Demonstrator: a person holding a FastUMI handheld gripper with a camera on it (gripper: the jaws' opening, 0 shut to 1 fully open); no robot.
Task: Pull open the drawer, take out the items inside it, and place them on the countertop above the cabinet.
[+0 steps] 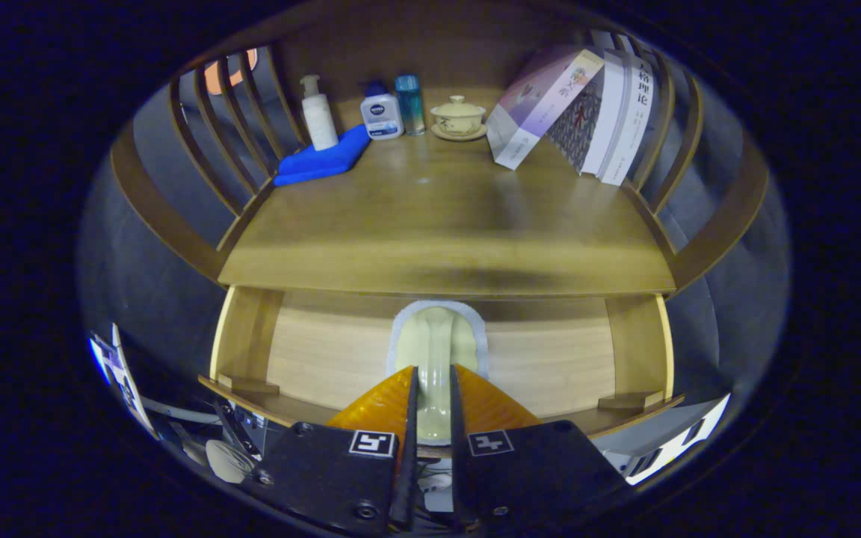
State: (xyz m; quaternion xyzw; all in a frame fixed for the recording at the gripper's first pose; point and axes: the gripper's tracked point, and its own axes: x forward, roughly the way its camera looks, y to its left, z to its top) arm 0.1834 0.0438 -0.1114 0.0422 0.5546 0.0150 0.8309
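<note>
the gripper [434, 388] had its orange fingers pinched on the handle of a pale cream plastic brush with a white fuzzy rim [438, 344], inside the open light-wood drawer [326, 351]. it looked light, stiff, slightly slick; the narrow handle suited gripping, below the wooden countertop [430, 224].

A wooden cabinet with curved slatted side rails [232, 127] on left and right, a plain wooden back panel [430, 52] far, dim grey booth wall [139, 246] beyond
</note>
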